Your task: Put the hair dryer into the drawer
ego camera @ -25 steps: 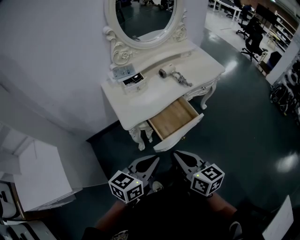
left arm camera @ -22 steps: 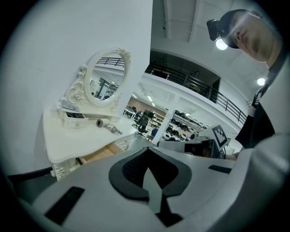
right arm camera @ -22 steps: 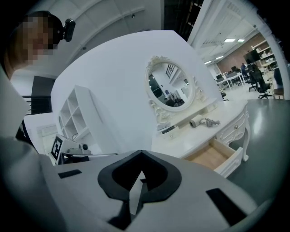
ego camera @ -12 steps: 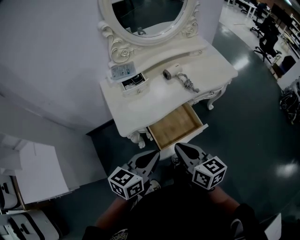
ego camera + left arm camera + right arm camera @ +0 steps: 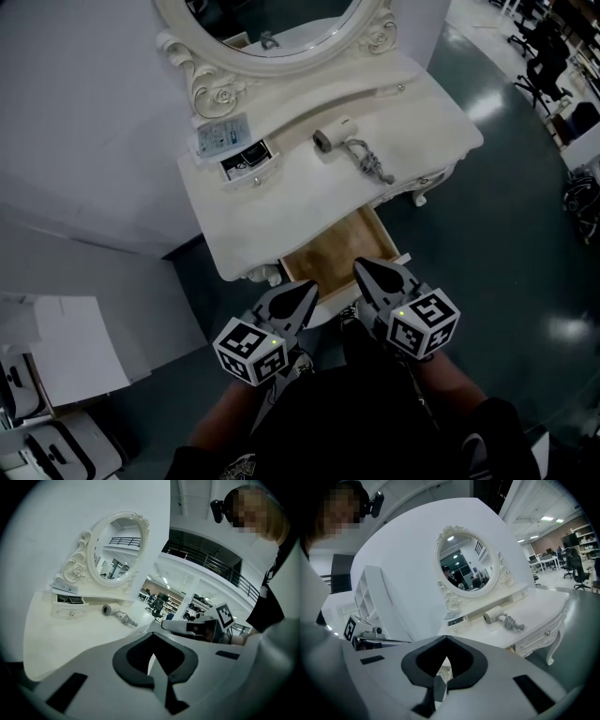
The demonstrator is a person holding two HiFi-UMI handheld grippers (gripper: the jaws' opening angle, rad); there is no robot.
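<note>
A white hair dryer (image 5: 335,139) lies on the white dressing table (image 5: 281,206), its grey cord (image 5: 372,166) bunched to its right. Below the tabletop's front edge the wooden drawer (image 5: 333,248) stands pulled out, and I see nothing in it. My left gripper (image 5: 308,290) and right gripper (image 5: 363,270) hover side by side over the drawer's front, both shut and holding nothing. The dryer (image 5: 108,610) is far ahead in the left gripper view, beyond my left gripper (image 5: 152,637). It also lies well beyond my right gripper (image 5: 446,638) as the dryer (image 5: 491,617) in the right gripper view.
An oval mirror (image 5: 272,37) in a carved frame backs the table. At its left foot a small open box drawer (image 5: 246,162) sits with a flat packet (image 5: 217,137) on top. White walls close the left side, and dark floor (image 5: 506,234) spreads to the right.
Both grippers have come forward toward the dressing table and now reach over the open drawer's front. The table looms larger and has shifted left in the head view.
</note>
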